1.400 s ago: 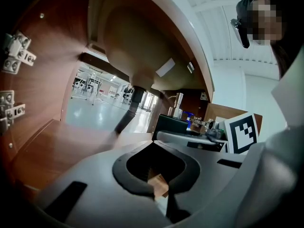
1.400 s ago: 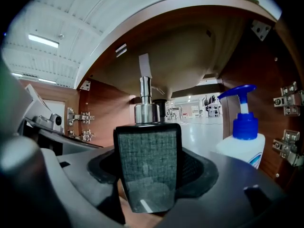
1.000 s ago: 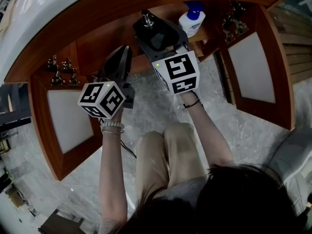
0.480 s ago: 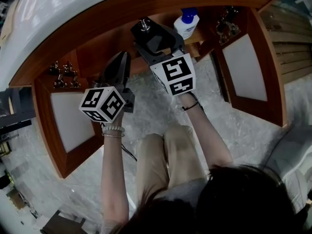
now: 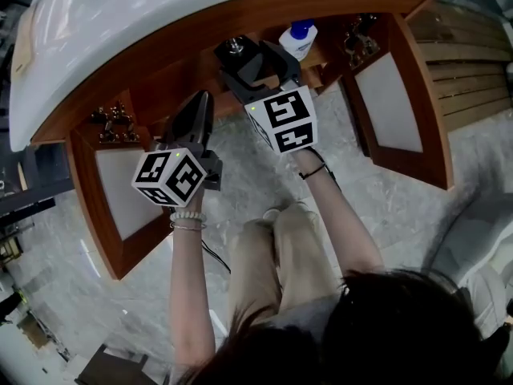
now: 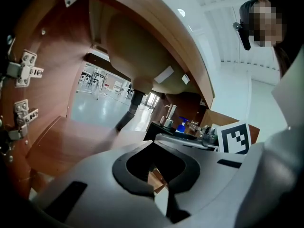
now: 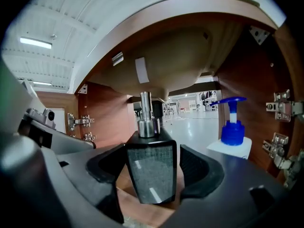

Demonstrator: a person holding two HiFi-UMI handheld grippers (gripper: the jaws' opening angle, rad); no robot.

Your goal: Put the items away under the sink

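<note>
The black soap dispenser (image 7: 150,179) is inside the open cabinet under the sink, at 12 o'clock from the person in the head view. It stands upright with its long axis vertical. Its steel pump neck points up at the underside of the basin (image 7: 161,65). I cannot tell which way the spout faces.

The right tongs (image 7: 151,161) are clenched on the dispenser's square body, one pad on each flat side, low down. Its base shows just above the wooden counter (image 7: 142,215) of the cabinet, and I cannot tell whether it touches.

This looks like the placing step: the dispenser is in the cabinet but not yet let go. The next move probably calls for lowering it until the base sits flat. The pads would then spread evenly and draw straight back toward 6 o'clock, so the tall, narrow body is not tipped.

A white pump bottle with a blue head (image 7: 232,132) stands at 2 o'clock from the dispenser, near but apart, and limits any drift that way. The door hinges (image 7: 283,109) sit at 3 o'clock.

The left tongs (image 6: 153,163) are closed on nothing. They hang at 9 o'clock of the right pair, outside the cabinet mouth.
</note>
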